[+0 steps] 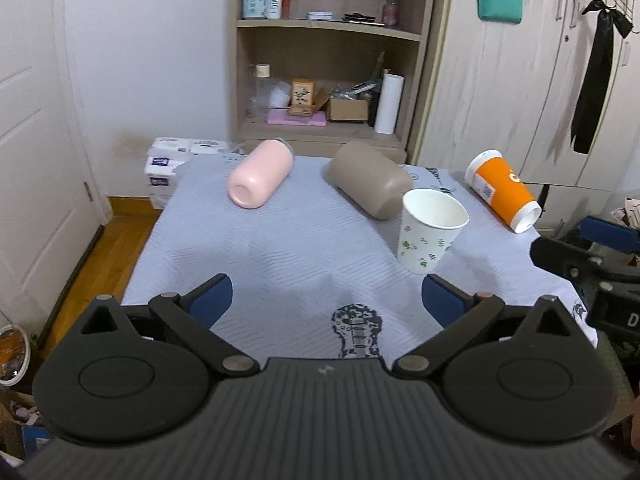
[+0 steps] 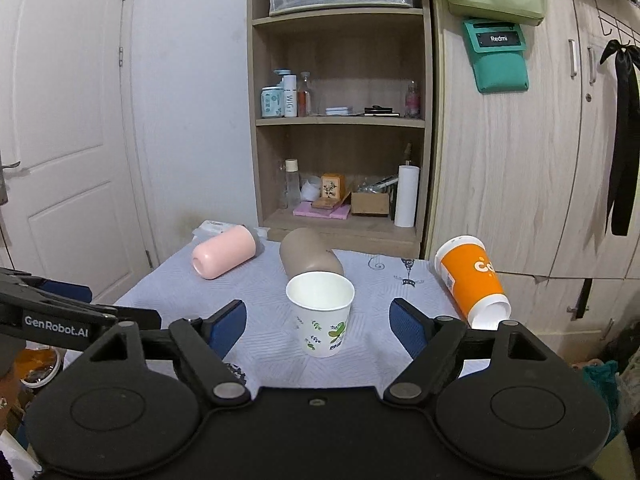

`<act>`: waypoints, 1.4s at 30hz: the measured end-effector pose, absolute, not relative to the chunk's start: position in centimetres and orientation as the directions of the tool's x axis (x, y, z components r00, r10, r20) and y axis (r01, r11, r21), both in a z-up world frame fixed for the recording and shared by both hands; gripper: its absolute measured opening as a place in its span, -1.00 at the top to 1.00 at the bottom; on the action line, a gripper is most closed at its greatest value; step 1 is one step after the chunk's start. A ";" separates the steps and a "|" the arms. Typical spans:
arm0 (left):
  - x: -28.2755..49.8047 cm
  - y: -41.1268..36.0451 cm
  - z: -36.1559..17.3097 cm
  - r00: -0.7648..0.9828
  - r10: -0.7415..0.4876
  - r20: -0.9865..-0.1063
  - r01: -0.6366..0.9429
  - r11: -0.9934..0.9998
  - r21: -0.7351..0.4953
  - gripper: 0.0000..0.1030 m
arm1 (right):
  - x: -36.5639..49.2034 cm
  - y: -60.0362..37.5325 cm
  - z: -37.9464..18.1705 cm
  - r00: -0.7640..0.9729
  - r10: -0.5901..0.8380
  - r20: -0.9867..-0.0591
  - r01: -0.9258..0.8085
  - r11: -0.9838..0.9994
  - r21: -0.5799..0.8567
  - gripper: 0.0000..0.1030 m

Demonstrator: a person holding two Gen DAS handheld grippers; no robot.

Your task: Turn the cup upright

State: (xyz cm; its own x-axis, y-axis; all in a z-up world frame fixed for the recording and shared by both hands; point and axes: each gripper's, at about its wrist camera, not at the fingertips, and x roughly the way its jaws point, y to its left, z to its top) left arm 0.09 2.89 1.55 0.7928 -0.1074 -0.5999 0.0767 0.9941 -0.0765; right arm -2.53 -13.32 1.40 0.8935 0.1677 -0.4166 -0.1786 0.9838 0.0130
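A white paper cup with green leaf print (image 1: 430, 230) (image 2: 321, 313) stands upright, mouth up, on the grey-blue cloth. An orange cup (image 1: 502, 190) (image 2: 472, 282) lies on its side at the right edge. A pink tumbler (image 1: 260, 174) (image 2: 224, 257) and a taupe tumbler (image 1: 370, 184) (image 2: 306, 258) lie on their sides farther back. My left gripper (image 1: 326, 302) is open and empty, near and left of the paper cup. My right gripper (image 2: 320, 320) is open, its fingers on either side of the paper cup, not touching it.
The cloth-covered table (image 1: 280, 248) (image 2: 372, 280) has a wooden shelf unit (image 1: 324, 64) (image 2: 340, 128) behind it, a wardrobe (image 2: 512, 184) at the right and a white door (image 2: 60, 140) at the left. The right gripper's body shows in the left wrist view (image 1: 592, 264).
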 end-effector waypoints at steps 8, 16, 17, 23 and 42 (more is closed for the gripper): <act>-0.6 3.1 2.1 0.799 -0.149 -0.582 0.104 0.989 -0.109 -1.00 | -2.9 -13.3 1.6 0.897 0.120 -0.425 -0.127 0.992 0.012 -0.92; -1.0 3.4 2.3 0.807 -0.124 -0.578 0.089 0.992 -0.089 -1.00 | -3.0 -14.1 1.8 0.890 0.051 -0.453 -0.048 0.999 0.018 -1.00; -1.1 3.4 2.3 0.807 -0.122 -0.577 0.087 0.992 -0.088 -1.00 | -2.9 -14.1 1.7 0.887 0.039 -0.460 -0.036 0.999 0.015 -1.00; -1.1 3.5 2.6 0.808 -0.102 -0.580 0.071 0.995 -0.076 -1.00 | -2.9 -14.2 1.6 0.882 0.013 -0.471 -0.010 1.000 0.007 -1.00; -0.6 2.7 2.2 0.787 -0.081 -0.611 0.074 0.997 -0.037 -1.00 | -3.1 -14.6 1.6 0.876 -0.044 -0.479 0.039 0.999 -0.020 -1.00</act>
